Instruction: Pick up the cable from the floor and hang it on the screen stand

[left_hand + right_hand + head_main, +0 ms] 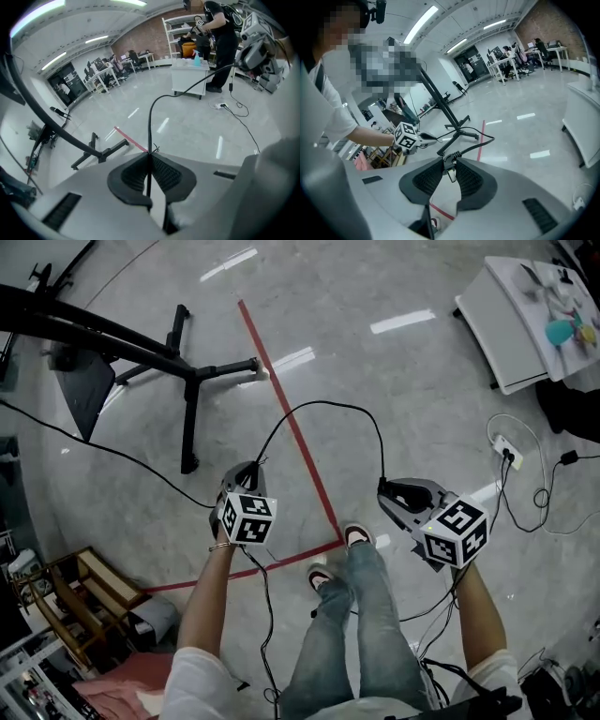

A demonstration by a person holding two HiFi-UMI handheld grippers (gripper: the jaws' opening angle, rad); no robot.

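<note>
A thin black cable point(323, 405) arcs above the floor between my two grippers. My left gripper point(253, 469) is shut on the cable's cord point(151, 123), which runs up out of the pads. My right gripper point(383, 489) is shut on the cable's plug end point(447, 165), held upright between its pads. In the right gripper view the cord loops away toward the left gripper point(423, 137). The black screen stand point(191, 374) stands on the floor at the upper left, its slanted pole point(84, 324) ahead of the left gripper. It also shows as the stand point(96, 152) and the stand point(457, 126).
A red tape line point(291, 423) crosses the floor between the grippers. A white cart point(506, 329) stands at the upper right. A power strip point(507, 452) with loose wires lies at the right. A wooden rack point(80, 592) sits at the lower left. A person in black point(219, 40) stands by a white cabinet point(190, 77).
</note>
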